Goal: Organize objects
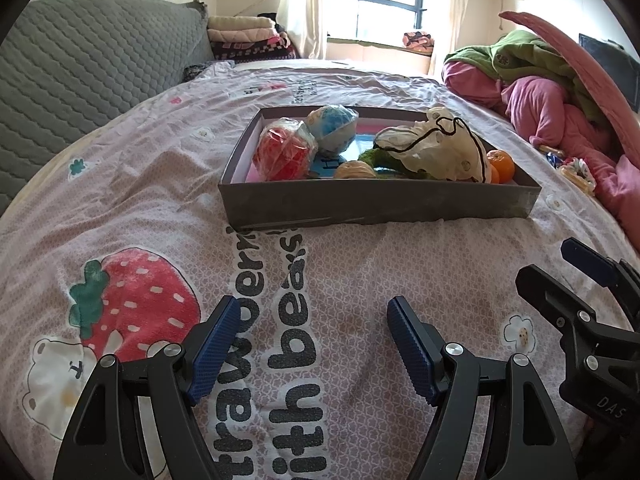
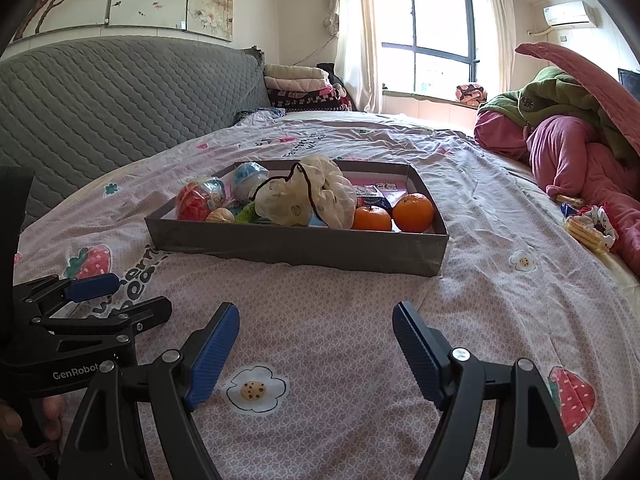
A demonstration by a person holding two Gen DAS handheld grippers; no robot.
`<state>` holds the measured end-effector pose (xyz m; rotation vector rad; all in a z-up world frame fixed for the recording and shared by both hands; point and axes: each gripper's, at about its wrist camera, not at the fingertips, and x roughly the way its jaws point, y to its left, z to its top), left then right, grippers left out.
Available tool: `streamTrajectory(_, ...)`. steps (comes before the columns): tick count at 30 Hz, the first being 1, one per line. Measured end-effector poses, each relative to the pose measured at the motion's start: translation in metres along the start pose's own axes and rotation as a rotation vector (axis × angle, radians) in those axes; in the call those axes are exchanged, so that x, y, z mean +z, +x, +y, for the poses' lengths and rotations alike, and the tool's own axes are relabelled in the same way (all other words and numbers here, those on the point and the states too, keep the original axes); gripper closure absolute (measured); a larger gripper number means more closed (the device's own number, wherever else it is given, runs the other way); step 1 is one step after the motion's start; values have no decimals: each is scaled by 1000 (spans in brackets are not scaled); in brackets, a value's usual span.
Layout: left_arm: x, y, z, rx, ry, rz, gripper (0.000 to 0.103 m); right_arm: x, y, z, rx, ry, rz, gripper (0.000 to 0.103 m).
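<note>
Left claw (image 1: pixel 314 344) and right claw (image 2: pixel 316 350) both hung open and empty over the near part of the bed (image 2: pixel 340 320), side by side. Beyond them a gray box (image 2: pixel 296 248) sat on the bedspread. Inside: red wrapped ball (image 2: pixel 194 202) near left, blue ball (image 2: pixel 248 180) behind it, white drawstring bag (image 2: pixel 308 196) in the middle, two oranges (image 2: pixel 394 212) at the right. Far right, pink and green bedding (image 2: pixel 568 140) lay piled.
</note>
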<state>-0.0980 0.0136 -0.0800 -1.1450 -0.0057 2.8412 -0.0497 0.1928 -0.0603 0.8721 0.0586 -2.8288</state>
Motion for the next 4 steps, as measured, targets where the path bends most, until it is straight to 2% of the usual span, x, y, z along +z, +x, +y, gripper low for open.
streamTrajectory(4, -1, 1, 0, -2, 2, -1, 26, -1, 3, -1, 0, 7, 8, 25)
